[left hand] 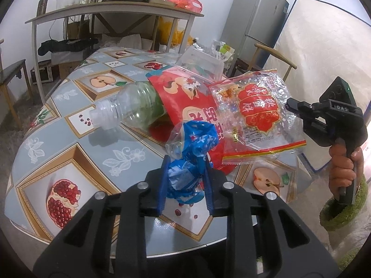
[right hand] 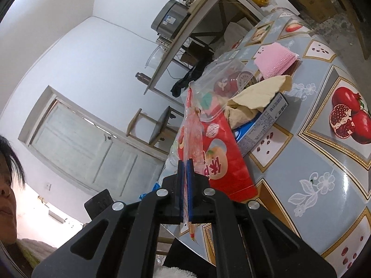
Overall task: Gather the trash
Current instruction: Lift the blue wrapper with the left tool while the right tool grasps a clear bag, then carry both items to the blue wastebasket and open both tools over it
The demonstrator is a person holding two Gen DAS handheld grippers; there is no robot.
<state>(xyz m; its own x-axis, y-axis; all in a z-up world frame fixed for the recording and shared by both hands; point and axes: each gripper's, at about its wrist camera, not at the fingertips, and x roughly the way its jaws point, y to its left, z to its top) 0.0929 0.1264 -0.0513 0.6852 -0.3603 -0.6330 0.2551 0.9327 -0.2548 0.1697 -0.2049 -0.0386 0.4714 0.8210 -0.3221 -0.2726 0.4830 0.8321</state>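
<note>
A crumpled blue wrapper is being gripped between the blue pads of the left claw, low over the near part of the desk. A flat clear wrapper with a red label is being pinched by its edge in the tightly clenched right claw and is being held up in the air above the desk's right side; the hand around that claw's handle is being shown in the left wrist view. Just beyond the blue wrapper, a red snack bag is lying on the desk, and an empty clear plastic bottle is lying on its side with its base under the bag. Farther back, a clear plastic bag, a torn paper scrap, a blue-and-white box and a pink cloth are being left piled on the desk.
</note>
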